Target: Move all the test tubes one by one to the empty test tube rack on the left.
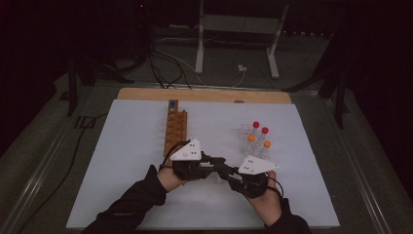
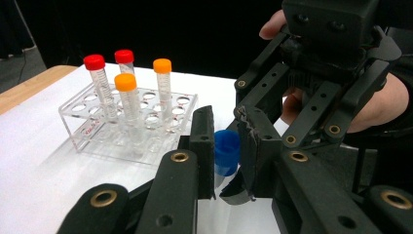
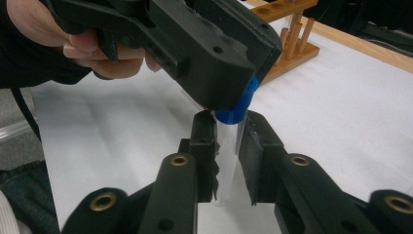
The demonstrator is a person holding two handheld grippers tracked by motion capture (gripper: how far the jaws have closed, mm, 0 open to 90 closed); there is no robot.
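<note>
A clear tube (image 3: pixel 228 163) with a blue cap (image 2: pixel 226 150) is held between both grippers over the middle of the white mat. My left gripper (image 2: pixel 226 146) is shut on the blue cap. My right gripper (image 3: pixel 229 146) is shut on the tube's clear body just below the cap (image 3: pixel 239 108). In the high view the left gripper (image 1: pixel 219 162) and the right gripper (image 1: pixel 227 172) meet tip to tip, and the tube itself is too small to make out there.
A clear plastic rack (image 1: pixel 253 142) with red- and orange-capped tubes stands right of centre (image 2: pixel 92 134). A wooden rack (image 1: pixel 175 127) with one blue-capped tube (image 1: pixel 173 104) at its far end runs down the mat's middle. The wooden table edge (image 1: pixel 204 94) lies beyond.
</note>
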